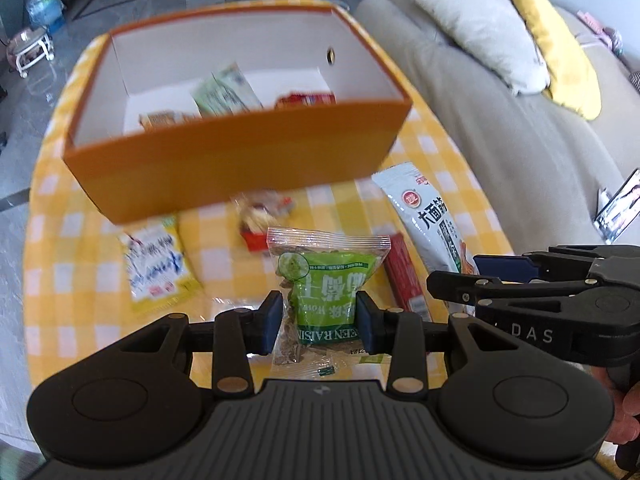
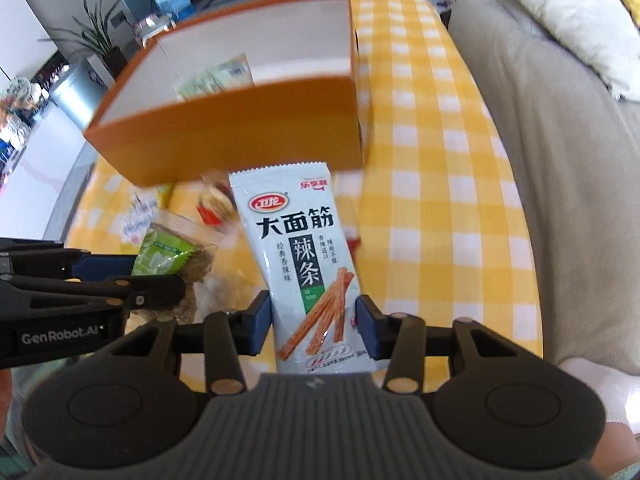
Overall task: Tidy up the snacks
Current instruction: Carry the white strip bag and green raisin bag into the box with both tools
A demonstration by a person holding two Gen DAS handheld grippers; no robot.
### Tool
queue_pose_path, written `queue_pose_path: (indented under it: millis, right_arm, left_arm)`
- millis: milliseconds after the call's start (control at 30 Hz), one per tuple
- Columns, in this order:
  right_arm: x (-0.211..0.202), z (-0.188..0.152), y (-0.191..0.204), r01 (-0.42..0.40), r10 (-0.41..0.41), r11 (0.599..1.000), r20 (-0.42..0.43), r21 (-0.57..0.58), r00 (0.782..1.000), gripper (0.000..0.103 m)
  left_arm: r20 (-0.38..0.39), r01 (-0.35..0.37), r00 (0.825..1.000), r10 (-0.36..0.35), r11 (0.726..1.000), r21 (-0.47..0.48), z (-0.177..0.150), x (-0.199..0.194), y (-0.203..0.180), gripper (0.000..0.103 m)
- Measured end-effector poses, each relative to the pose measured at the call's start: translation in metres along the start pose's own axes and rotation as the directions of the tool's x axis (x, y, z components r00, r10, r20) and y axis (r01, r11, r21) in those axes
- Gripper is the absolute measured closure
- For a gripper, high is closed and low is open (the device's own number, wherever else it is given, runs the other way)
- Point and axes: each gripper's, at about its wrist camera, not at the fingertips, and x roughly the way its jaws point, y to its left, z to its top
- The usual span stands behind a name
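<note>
The left gripper (image 1: pixel 317 322) pinches a green raisin packet (image 1: pixel 326 292) across its lower half; the right gripper (image 2: pixel 313 326) clamps a white spicy-strip pouch (image 2: pixel 306 264) likewise, both near the orange box (image 1: pixel 240 156). Both packets look light, crinkly and slippery, best held mid-body. Only the left wrist view shows a yellow packet (image 1: pixel 158 270) on the checked cloth (image 1: pixel 80 280) and 3 snacks inside the box.

Hand-held grippers (image 1: pixel 317 322) (image 2: pixel 313 326) — both clamped, side by side
</note>
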Motion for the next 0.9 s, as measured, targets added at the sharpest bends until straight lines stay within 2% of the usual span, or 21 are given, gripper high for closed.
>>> queue_pose_path:
  millis: [333,567,767,900]
  right_arm:
    - [-0.033,0.033,0.029,-0.005,0.008,1.000,0.150,-0.024,0.989,0.060]
    - [-0.028,0.064,0.041,-0.022,0.023,1.000,0.188,-0.005,0.982,0.060]
    - [-0.030,0.106,0.062,-0.012,0.029,0.997,0.241,-0.073,0.970,0.060]
    - [-0.020,0.134,0.074,0.025,0.006,0.993,0.254,-0.118,0.967,0.060]
  left_arm:
    - [0.102,-0.017,0.995,0.021,0.999,-0.036,0.034,-0.031,0.034,0.060]
    - [0.163,-0.010,0.986,0.020,0.998,-0.063,0.073,-0.049,0.062,0.060]
    - [0.212,-0.078,0.973,0.086,0.996,-0.047,0.112,-0.055,0.077,0.060]
    - [0.198,-0.126,0.971,0.132,0.991,-0.039,0.133,-0.038,0.088,0.060]
